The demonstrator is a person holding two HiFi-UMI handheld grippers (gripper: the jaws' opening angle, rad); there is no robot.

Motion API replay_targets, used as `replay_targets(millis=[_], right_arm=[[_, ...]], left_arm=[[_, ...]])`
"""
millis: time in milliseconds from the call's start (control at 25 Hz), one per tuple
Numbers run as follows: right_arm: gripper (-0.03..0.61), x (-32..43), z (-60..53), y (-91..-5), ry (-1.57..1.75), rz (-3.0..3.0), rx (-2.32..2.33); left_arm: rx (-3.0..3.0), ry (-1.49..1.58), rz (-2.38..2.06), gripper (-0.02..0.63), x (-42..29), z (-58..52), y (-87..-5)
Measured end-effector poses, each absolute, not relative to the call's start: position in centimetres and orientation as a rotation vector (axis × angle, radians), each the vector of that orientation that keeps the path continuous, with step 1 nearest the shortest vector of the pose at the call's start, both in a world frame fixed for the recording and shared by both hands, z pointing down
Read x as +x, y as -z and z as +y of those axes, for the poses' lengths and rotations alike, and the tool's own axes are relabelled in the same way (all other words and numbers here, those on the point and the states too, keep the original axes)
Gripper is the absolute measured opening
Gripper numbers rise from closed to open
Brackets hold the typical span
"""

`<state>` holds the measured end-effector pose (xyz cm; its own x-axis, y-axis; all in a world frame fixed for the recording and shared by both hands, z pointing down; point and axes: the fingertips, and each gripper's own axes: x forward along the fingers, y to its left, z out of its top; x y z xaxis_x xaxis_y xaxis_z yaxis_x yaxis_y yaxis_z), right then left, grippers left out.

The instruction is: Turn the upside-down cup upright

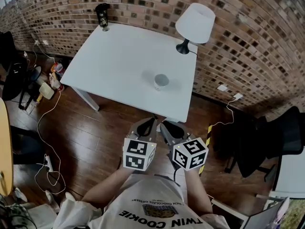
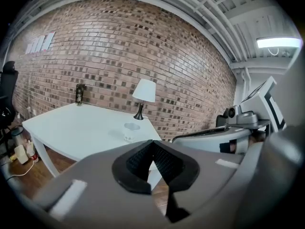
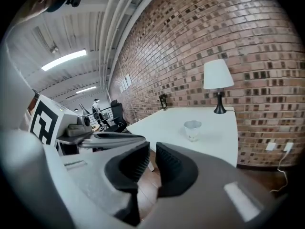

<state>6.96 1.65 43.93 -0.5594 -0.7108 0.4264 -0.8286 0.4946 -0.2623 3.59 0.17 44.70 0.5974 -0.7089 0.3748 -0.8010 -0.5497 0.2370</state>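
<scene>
Biggest risk we're flagging: the cup [image 1: 161, 81] is already looking upright, mouth up as far as we're making out, so another grab would only be risking tipping it back over or nudging it toward the table's [image 1: 119, 61] near edge, which it's standing fairly close to. If we're misreading the rim, a reach from this far back could be arriving off-line and knocking the cup rather than straddling it. We're seeing the left gripper [image 1: 147, 125] closed tip to tip with nothing in it, and the right gripper [image 1: 167, 128] nearly closed, showing only a thin slit, also empty. Both are hovering side by side over the floor [image 1: 119, 128], short of the table's near edge, well apart from the cup, which is sitting ahead of them, slightly toward the lamp [image 1: 194, 25] side.
</scene>
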Motion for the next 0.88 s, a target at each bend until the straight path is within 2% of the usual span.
replay_targets(millis=[440,880], right_arm=[[0.003,15.0,10.2,-43.7,-0.565,-2.522,1.388],[0.003,19.5,18.2,-43.3,-0.498,-2.564,1.364]], left_arm=[[2.459,-0.355,-1.265,0.005,12.4,9.3,-44.8],[2.454,-0.363,-1.384,0.005,16.7,17.7,-43.9]])
